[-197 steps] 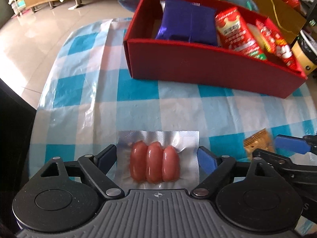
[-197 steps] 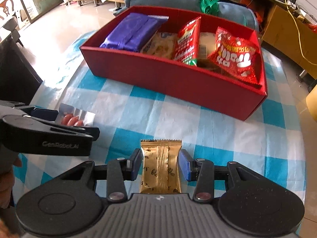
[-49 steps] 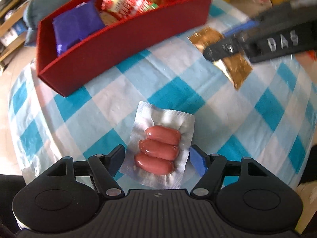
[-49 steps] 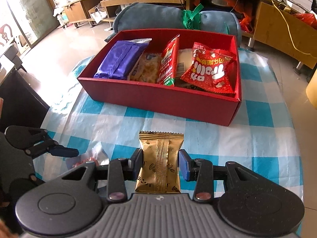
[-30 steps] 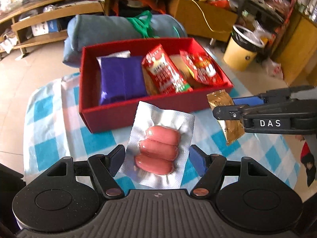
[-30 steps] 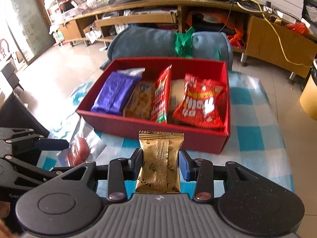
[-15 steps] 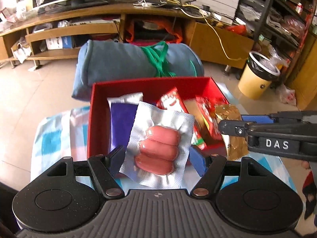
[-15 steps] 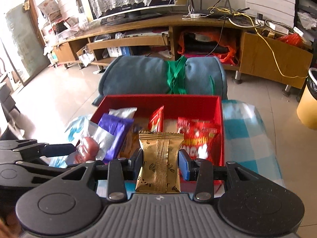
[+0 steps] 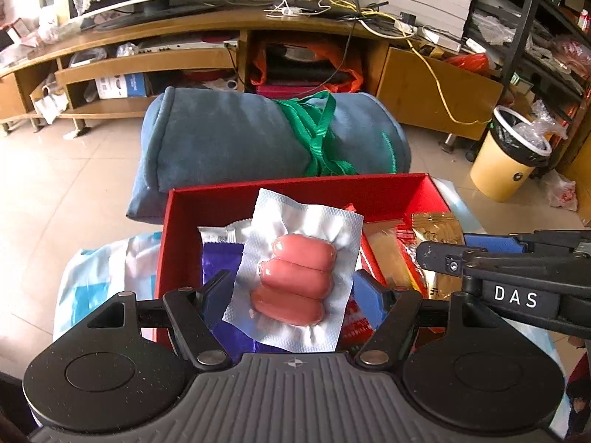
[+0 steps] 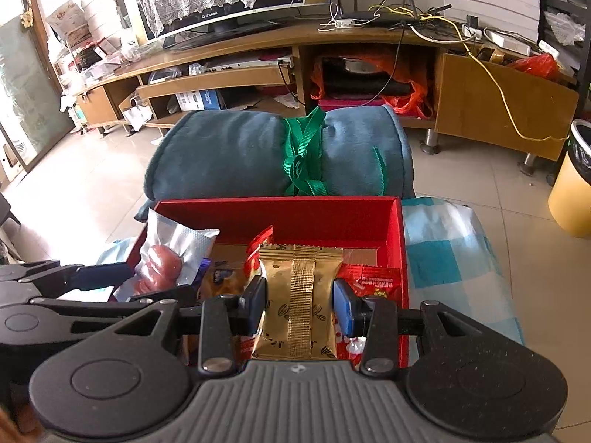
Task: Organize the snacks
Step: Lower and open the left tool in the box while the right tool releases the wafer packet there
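Note:
My left gripper (image 9: 293,289) is shut on a clear pack of three pink sausages (image 9: 295,277) and holds it over the left part of the red box (image 9: 295,188). My right gripper (image 10: 300,304) is shut on a gold snack packet (image 10: 299,302) and holds it over the right part of the same box (image 10: 280,214). The sausage pack (image 10: 166,262) and the left gripper also show at the left of the right wrist view. The gold packet (image 9: 437,236) shows at the right of the left wrist view. A purple packet (image 9: 221,262) and red snack bags (image 10: 373,280) lie in the box.
The box stands on a blue-checked tablecloth (image 10: 443,254). A rolled blue cushion with a green strap (image 9: 269,140) lies just beyond the box. A wooden TV stand (image 10: 258,59) runs along the back. A yellow bin (image 9: 509,162) stands on the floor at the right.
Both grippers have risen from the table with their packs and moved forward over the red box. The view has tilted up toward the room.

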Available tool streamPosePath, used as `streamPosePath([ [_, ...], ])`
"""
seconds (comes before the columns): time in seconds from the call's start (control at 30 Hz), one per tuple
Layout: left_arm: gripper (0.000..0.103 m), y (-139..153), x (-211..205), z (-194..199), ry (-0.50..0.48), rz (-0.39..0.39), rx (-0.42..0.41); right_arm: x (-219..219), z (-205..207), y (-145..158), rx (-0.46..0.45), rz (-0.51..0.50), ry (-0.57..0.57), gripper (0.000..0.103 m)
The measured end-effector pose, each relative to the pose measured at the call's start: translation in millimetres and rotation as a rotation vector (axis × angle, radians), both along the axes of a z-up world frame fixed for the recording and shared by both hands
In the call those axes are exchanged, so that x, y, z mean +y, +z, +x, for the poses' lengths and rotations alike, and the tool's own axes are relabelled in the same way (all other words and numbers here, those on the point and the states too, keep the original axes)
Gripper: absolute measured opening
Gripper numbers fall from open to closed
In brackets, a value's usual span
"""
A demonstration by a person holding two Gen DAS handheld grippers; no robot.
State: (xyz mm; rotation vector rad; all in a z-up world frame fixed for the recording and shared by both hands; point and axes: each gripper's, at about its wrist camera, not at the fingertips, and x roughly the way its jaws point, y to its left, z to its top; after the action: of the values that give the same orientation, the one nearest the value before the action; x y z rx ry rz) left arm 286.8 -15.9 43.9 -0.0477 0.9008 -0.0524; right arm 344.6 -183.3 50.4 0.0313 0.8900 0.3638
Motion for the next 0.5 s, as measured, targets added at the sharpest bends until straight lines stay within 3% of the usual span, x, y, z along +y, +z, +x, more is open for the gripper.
streamPosePath([
  [0.5,0.077,-13,2,17,0.033,0.030,0.029,8,17,-15,0.023,-0.029,0.001,0.034],
])
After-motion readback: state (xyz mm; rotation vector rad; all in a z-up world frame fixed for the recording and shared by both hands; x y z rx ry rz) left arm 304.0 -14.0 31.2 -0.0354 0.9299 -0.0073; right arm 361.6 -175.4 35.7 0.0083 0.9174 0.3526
